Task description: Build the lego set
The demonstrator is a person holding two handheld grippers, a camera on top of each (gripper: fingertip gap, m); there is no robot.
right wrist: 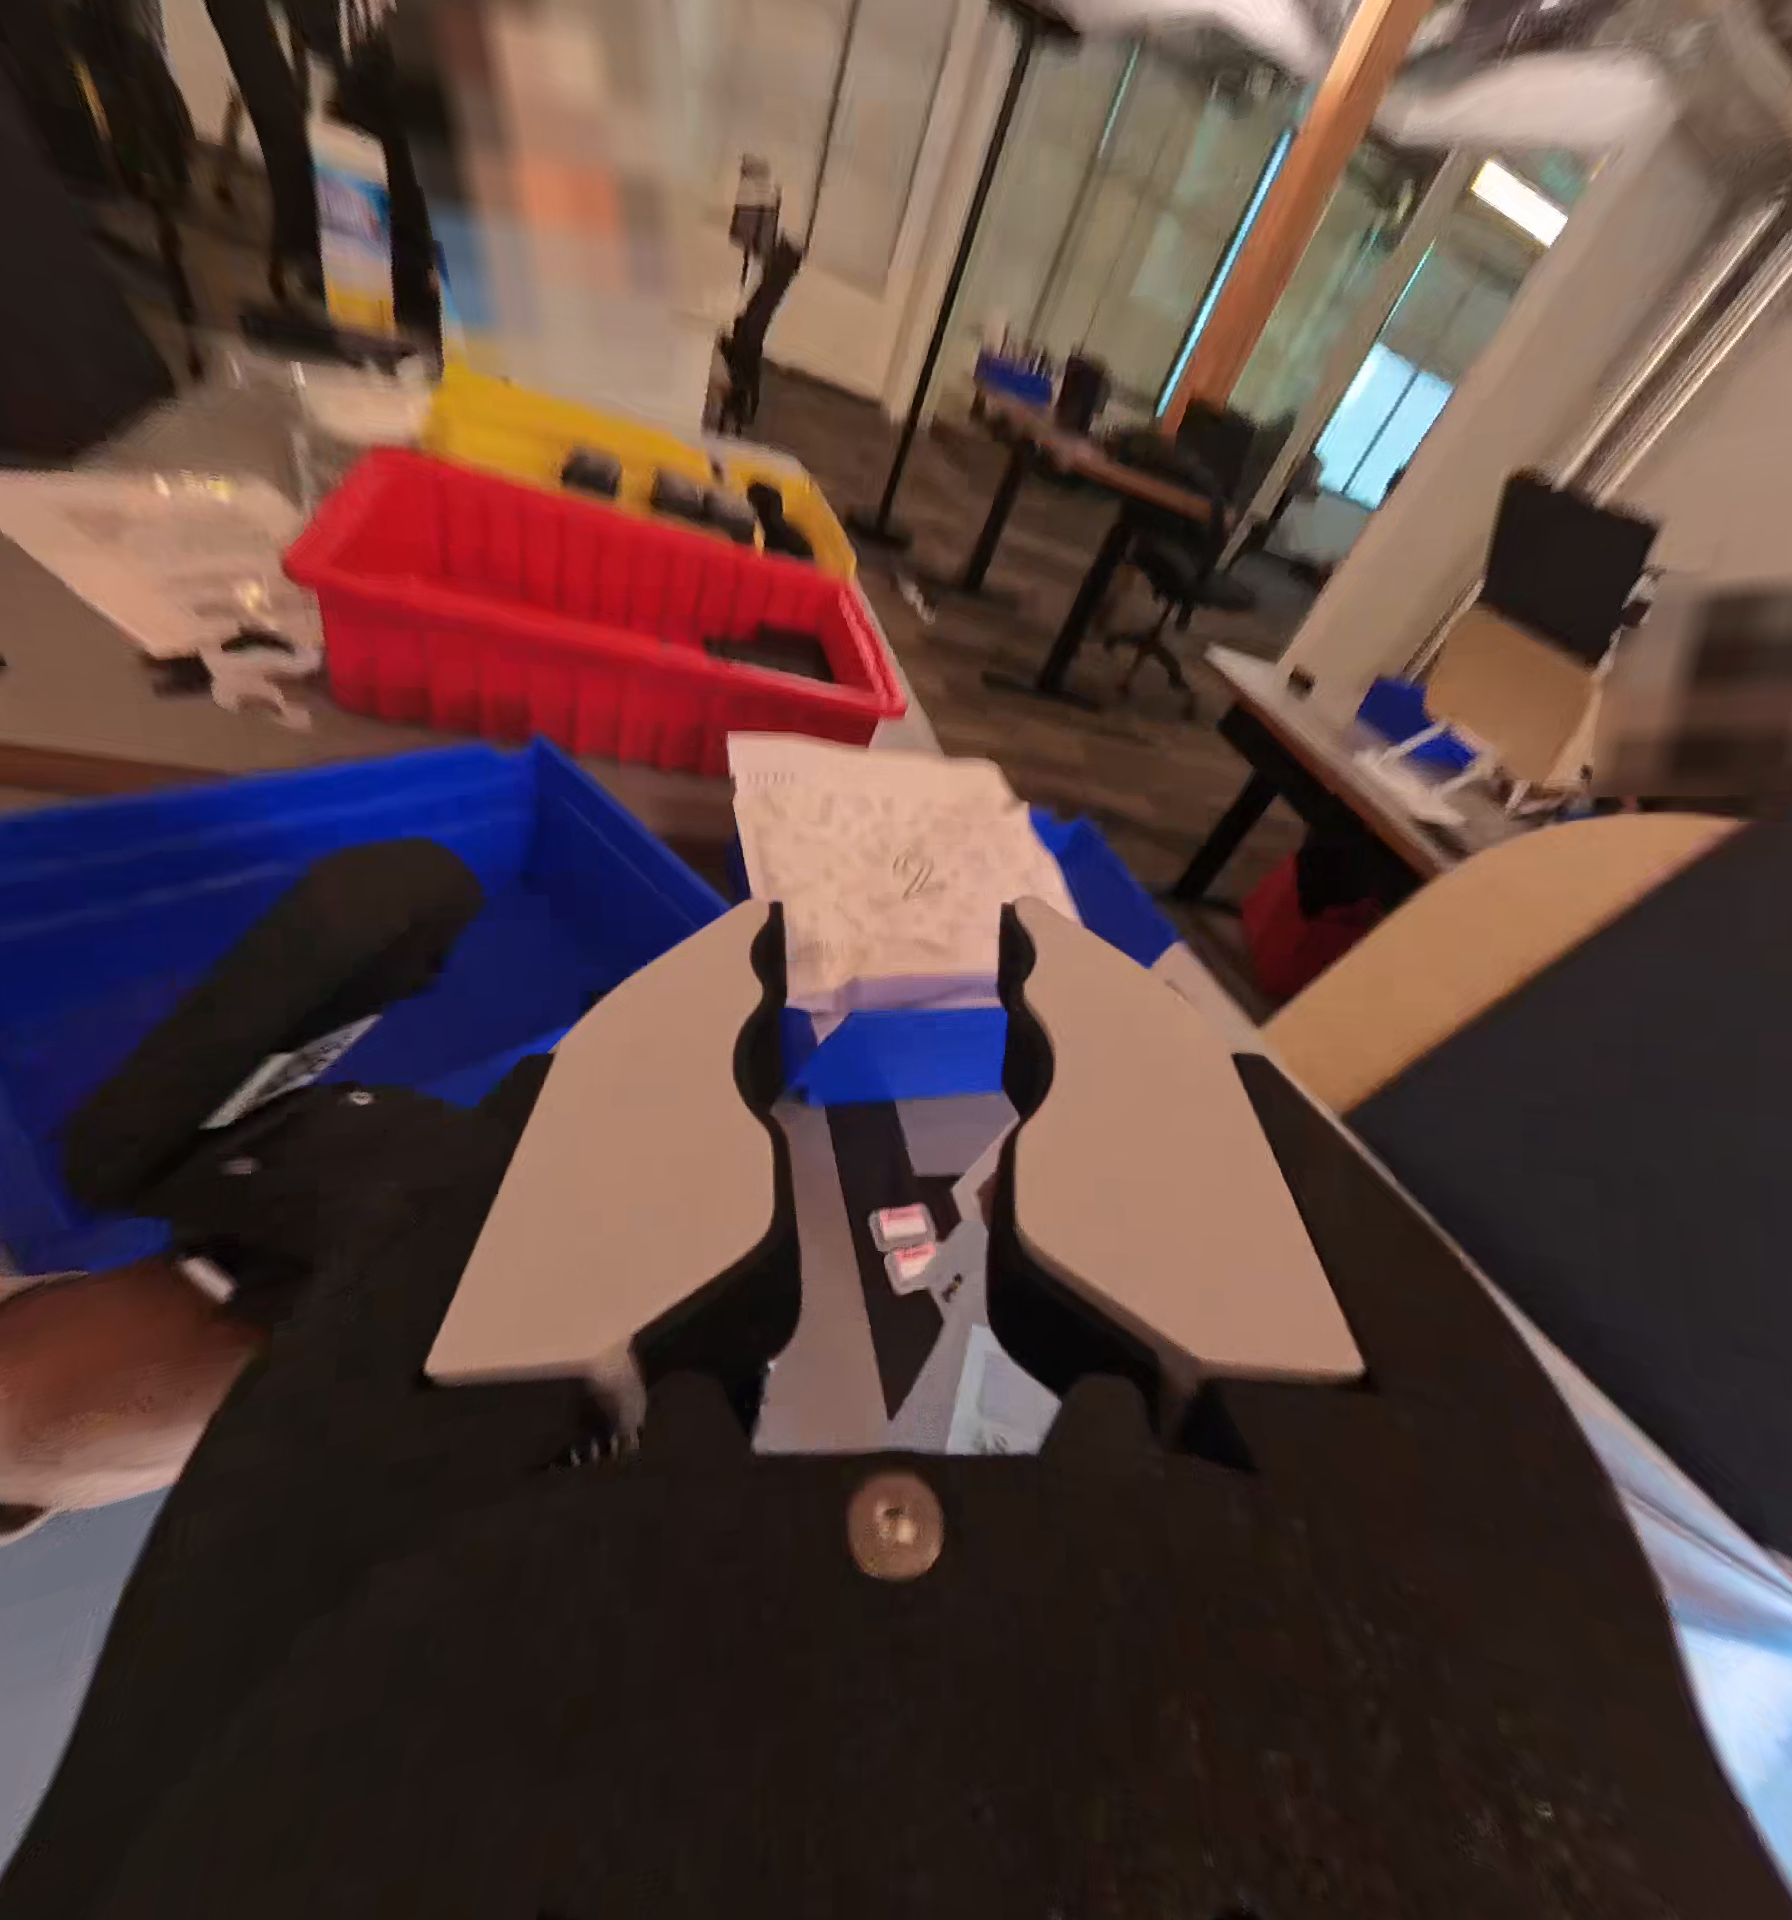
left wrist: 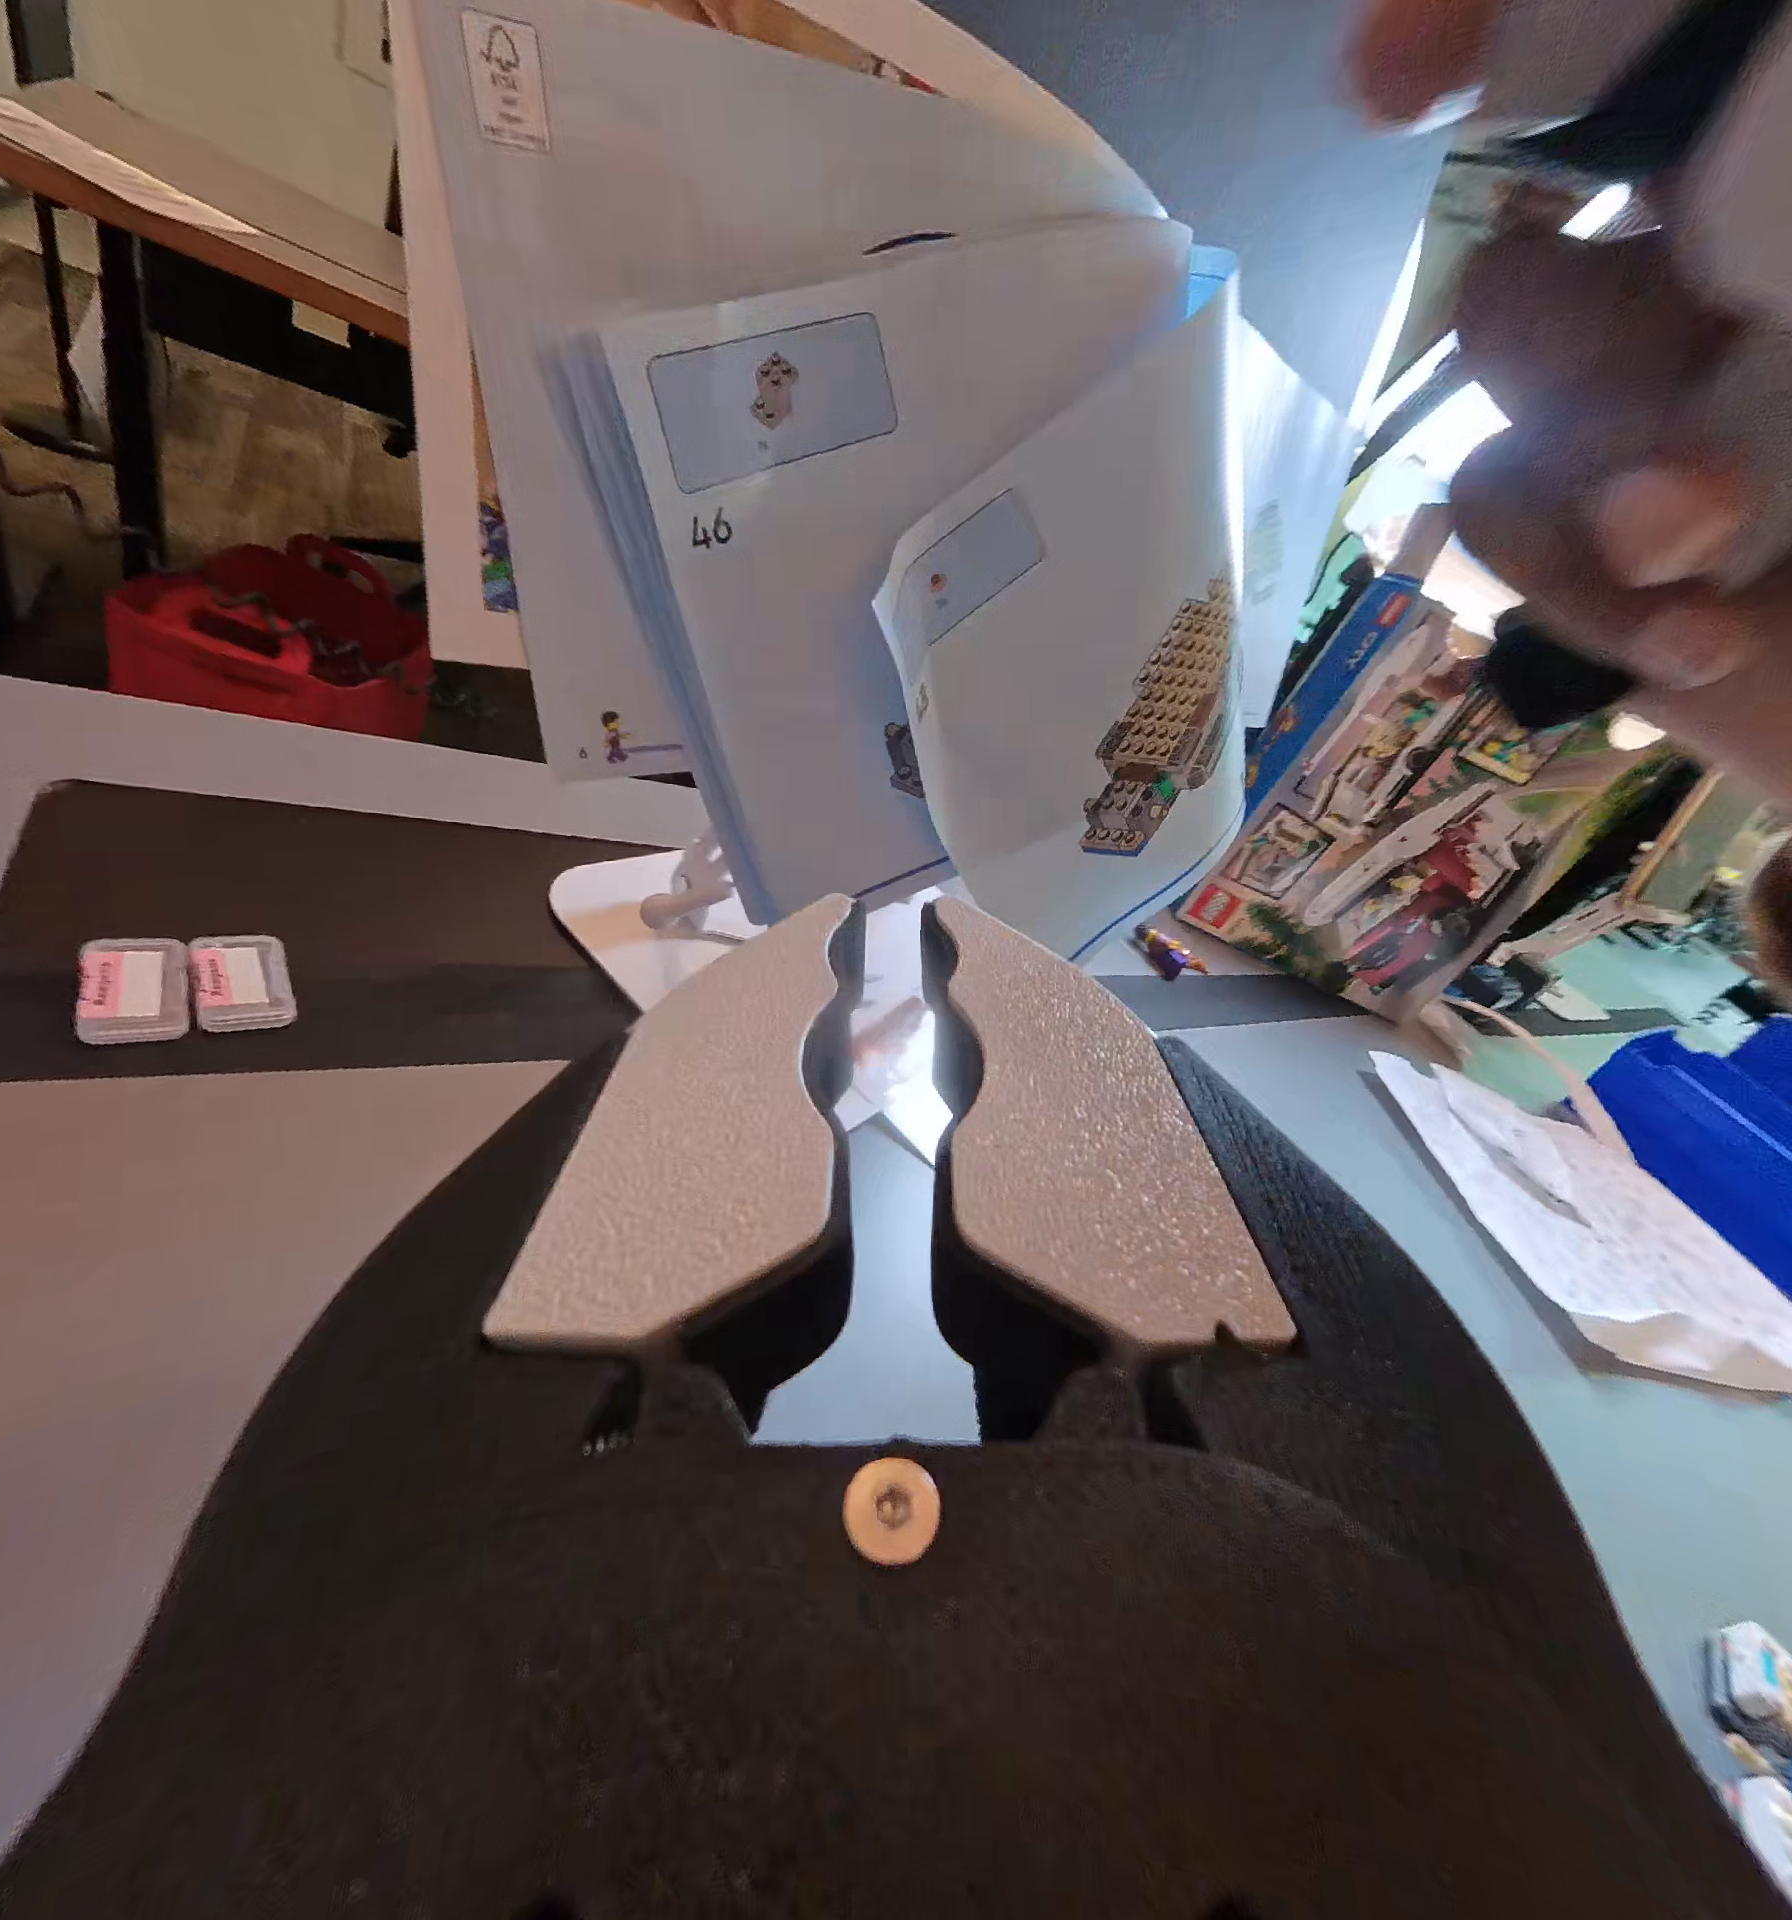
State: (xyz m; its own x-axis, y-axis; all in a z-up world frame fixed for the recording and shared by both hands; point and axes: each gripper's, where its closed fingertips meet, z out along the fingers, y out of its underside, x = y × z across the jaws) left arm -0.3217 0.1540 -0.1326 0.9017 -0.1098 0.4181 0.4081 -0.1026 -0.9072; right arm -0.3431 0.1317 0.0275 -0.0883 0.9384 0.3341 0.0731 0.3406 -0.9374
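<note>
the left gripper [left wrist: 890,914] is seen low over a grey table [left wrist: 248,1247], its fingers slightly parted with only a narrow slit between the tips and nothing pinched. just beyond the tips, at 12 o'clock, an open instruction booklet [left wrist: 819,582] is propped on a white stand [left wrist: 611,914], its pages fanned. two small clear cases [left wrist: 185,987] lie at 9 o'clock, a tiny purple figure [left wrist: 1167,951] and a printed toy box [left wrist: 1411,790] at 2 o'clock. the right gripper [right wrist: 892,914] is held with fingers spread wide and nothing is gripped; a white paper bag [right wrist: 881,852], possibly leaning on a blue bin [right wrist: 352,883], is seen past the tips. farther off at 11 o'clock a red bin [right wrist: 559,603] is seen.
</note>
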